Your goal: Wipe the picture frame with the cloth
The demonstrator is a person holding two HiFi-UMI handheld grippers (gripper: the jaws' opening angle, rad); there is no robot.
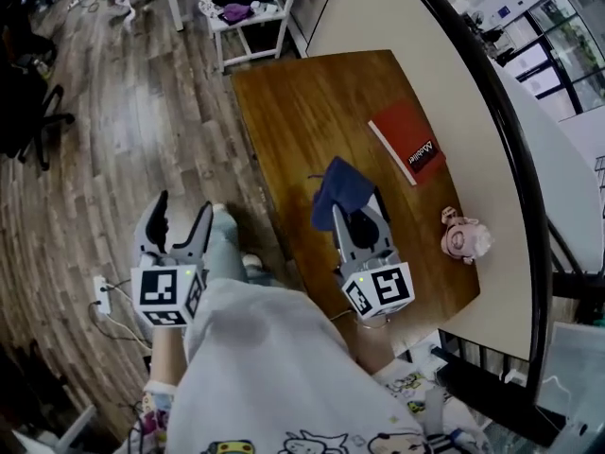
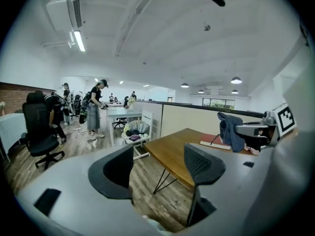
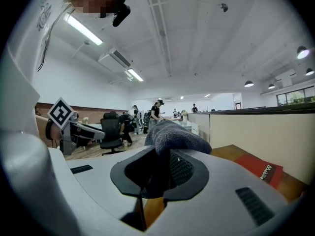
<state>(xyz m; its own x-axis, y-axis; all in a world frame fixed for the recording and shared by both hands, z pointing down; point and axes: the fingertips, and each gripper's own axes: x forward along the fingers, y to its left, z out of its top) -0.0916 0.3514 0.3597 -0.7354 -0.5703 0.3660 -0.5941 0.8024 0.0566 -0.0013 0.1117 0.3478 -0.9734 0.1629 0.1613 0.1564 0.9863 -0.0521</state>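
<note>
- Right gripper (image 3: 163, 173) has its jaws closed on the dark blue cloth (image 1: 342, 187); the cloth bulges up over the jaw tips.
- From the head view I see this gripper over the near part of the wooden table (image 1: 302, 102).
- Left gripper (image 1: 181, 218) has its jaws wide apart with nothing between them. It hangs over the wooden floor (image 1: 142, 130), to the left of the table.
- On the table lies a red flat thing (image 1: 405, 140) with a white edge, well apart from the cloth. I cannot tell if it is the picture frame.
- A small pink toy (image 1: 463, 237) sits near the right edge of the table.
- Beyond the far end of the table stands a white rack (image 1: 253, 58). In it lies a heap of clothes (image 1: 234, 9), dark and purple pieces.
</note>
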